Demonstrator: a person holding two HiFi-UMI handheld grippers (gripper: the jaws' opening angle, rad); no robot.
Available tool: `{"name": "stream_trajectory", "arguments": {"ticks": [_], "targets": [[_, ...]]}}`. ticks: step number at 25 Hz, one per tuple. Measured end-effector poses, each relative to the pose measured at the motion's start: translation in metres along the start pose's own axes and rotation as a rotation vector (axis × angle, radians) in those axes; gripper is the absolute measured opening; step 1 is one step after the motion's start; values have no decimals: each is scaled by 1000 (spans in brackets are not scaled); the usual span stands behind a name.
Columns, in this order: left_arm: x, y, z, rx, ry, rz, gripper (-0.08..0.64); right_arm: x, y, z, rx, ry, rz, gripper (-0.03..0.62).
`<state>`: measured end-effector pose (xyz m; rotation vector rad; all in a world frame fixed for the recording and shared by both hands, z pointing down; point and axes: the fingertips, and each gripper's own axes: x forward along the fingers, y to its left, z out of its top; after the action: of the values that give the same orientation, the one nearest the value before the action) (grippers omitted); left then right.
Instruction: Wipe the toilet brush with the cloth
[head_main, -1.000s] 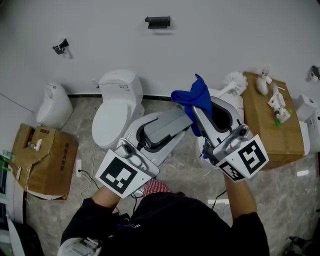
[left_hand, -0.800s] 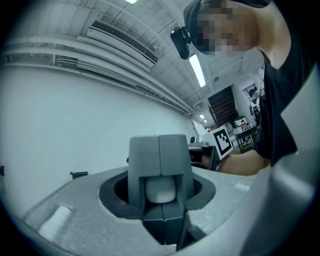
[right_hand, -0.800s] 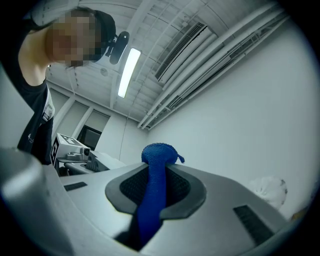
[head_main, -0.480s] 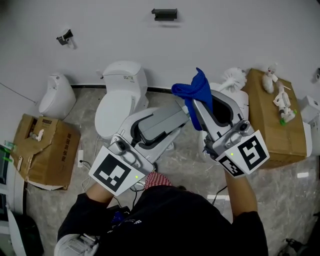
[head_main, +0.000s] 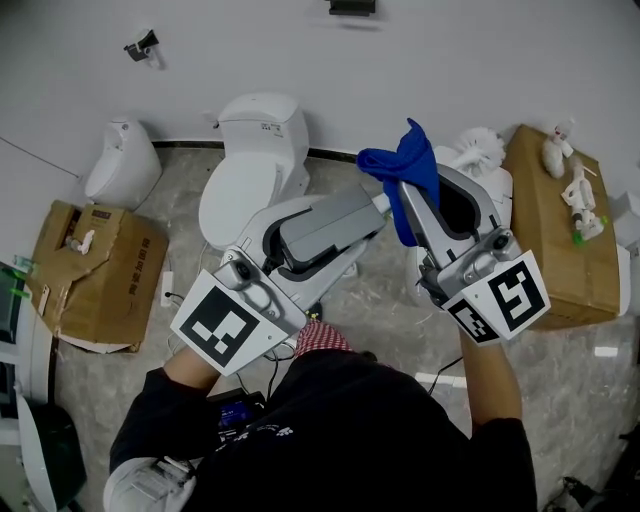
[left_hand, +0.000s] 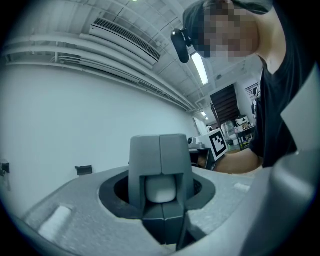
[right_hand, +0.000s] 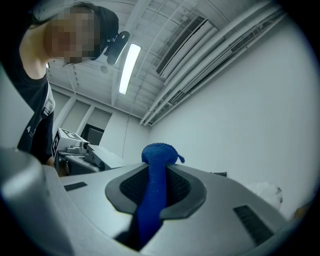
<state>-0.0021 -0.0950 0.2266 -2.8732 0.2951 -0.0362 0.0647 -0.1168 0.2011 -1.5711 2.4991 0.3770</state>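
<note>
The toilet brush's white bristle head (head_main: 482, 146) shows at the upper right, partly behind my right gripper. Its grey handle (head_main: 330, 228) lies along my left gripper (head_main: 375, 212), which is shut on it. In the left gripper view the grey handle (left_hand: 160, 150), with a white piece set in it, stands clamped between the jaws. My right gripper (head_main: 410, 192) is shut on the blue cloth (head_main: 405, 165), which bunches above its tips just right of the handle's end. In the right gripper view the blue cloth (right_hand: 155, 185) runs up between the closed jaws. The shaft between handle and bristles is hidden.
A white toilet (head_main: 250, 170) stands against the wall behind the left gripper, with a small white fixture (head_main: 122, 172) further left. A torn cardboard box (head_main: 90, 275) sits at the left. Another cardboard box (head_main: 560, 230) at the right carries white items. A cable lies on the marble floor.
Both grippers have drifted slightly, still holding the brush and the cloth in the same relation. The head view has shifted, so the toilet and boxes now sit higher in the picture.
</note>
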Motion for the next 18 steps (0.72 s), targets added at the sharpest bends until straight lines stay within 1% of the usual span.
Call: {"name": "stream_trajectory", "arguments": {"ticks": [3,6,9,13,18], "targets": [[0,-1,0,24,17,7,175,0,0,-2,9,0,6,67],[0,-1,0,32,35,15,175,1,1,-4,4,6,9,67],[0,-1,-2,18,50,21,175,2,1,-7,14,11,13,67],[-1,0,-3,-32,53,21,175,2,1,-6,10,16,15,67],[2,0,1,-21,27,18,175,2,-1,-4,3,4,0,67]]}}
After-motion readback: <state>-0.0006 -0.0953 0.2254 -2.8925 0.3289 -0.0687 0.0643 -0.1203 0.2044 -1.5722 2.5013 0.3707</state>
